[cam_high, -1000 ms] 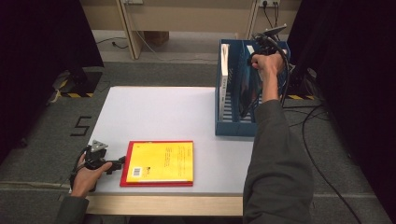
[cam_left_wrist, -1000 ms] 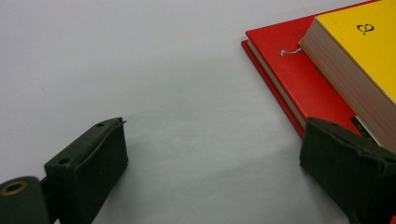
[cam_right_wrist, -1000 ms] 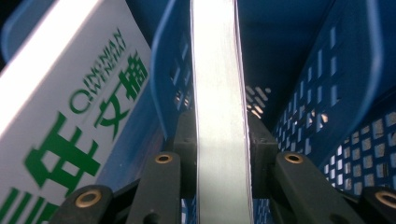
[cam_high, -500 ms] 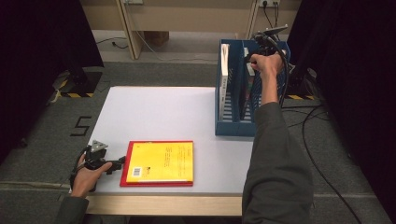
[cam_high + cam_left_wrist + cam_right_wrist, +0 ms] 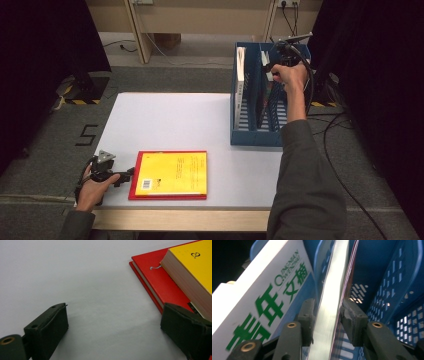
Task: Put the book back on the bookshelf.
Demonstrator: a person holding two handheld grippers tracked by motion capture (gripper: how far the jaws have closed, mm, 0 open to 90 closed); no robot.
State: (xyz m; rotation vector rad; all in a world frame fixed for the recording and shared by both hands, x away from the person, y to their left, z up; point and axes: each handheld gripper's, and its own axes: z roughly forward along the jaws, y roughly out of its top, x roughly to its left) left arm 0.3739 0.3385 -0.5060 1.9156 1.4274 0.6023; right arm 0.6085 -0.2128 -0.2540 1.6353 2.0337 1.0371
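A yellow book (image 5: 172,173) lies on a larger red book (image 5: 133,192) near the table's front edge. My left gripper (image 5: 125,176) rests on the table just left of them, open, its jaws wide apart over bare tabletop (image 5: 115,322); the red book (image 5: 162,282) and yellow book (image 5: 197,267) lie by its right jaw. My right gripper (image 5: 267,67) reaches into the blue file rack (image 5: 255,135) at the back right. It is shut (image 5: 327,312) on the edge of a thin book (image 5: 332,290), which stands tilted in a slot. A white book with green characters (image 5: 269,297) stands beside it.
The white table (image 5: 165,120) stretches bare between the books and the rack. The white book (image 5: 240,75) stands in the rack's leftmost slot. The rack's perforated blue wall (image 5: 387,277) is close on the right gripper's right. Cables lie on the floor to the right.
The right hand has shifted slightly inside the rack while holding the thin book. The left gripper and the two stacked books have stayed in place.
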